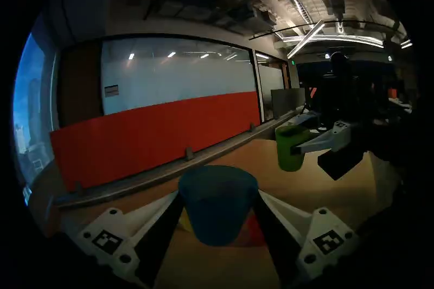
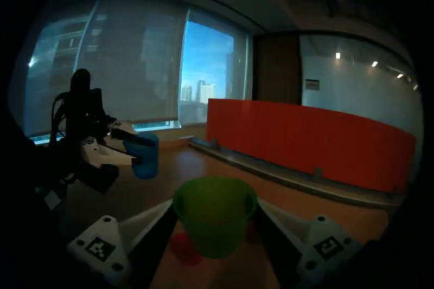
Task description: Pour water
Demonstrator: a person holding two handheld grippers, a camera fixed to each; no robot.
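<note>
Your left tongs (image 1: 218, 198) are clenched on a blue plastic tumbler (image 1: 218, 221), one finger pressing each flank just below the rim. That grip holds the cup upright with its mouth open to the top, ready either to receive or to tip. Your right tongs (image 2: 215, 205) grasp a green plastic tumbler (image 2: 215, 224) the same way, level and upright.

In the left gripper view the green tumbler hangs farther off to the right, well apart from the blue one, over the tan wooden surface (image 1: 255, 161). In the right gripper view the blue tumbler sits off to the left, in front of the windows. The long red wall panel (image 1: 163, 132) runs along the far edge of the surface.

Both cups look lifted clear of the surface, though their bases are too dim to be sure. You cannot tell from here which tumbler holds water; neither interior is visible.

Pouring looks not yet begun, since neither rim is tilted. The gap between the cups seems too wide, so you would need to bring one rim above the other before tipping, slowly, to avoid spilling onto the wood.
</note>
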